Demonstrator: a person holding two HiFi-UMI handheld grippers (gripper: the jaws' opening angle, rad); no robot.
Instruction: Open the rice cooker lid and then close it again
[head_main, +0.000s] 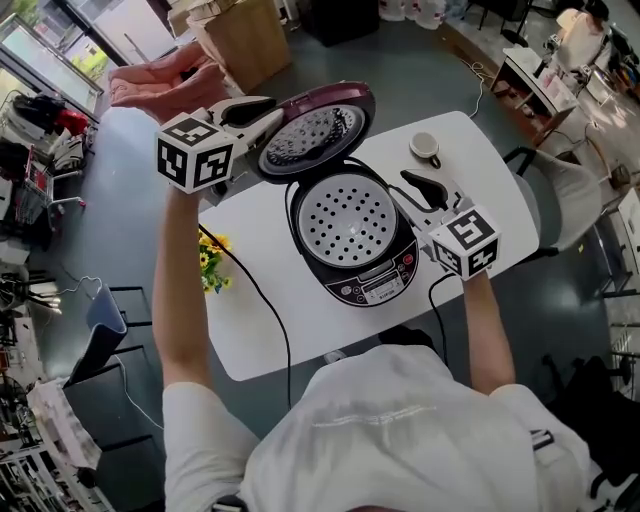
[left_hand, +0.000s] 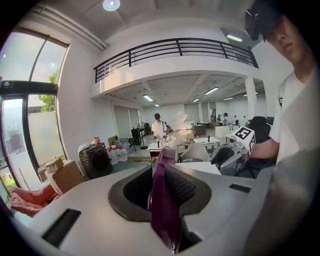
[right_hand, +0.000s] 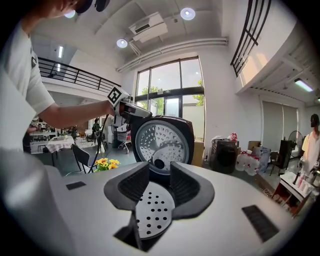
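This was a big open work hall, like a lab or an office, not a home. A high balcony with a black rail (left_hand: 175, 50) ran along the wall, and tall windows (right_hand: 170, 95) reached far up. Around the white table (head_main: 490, 160), cardboard boxes (head_main: 235, 35) sat at eleven o'clock, a desk (head_main: 530, 70) at one o'clock and a chair (head_main: 575, 195) at three o'clock.
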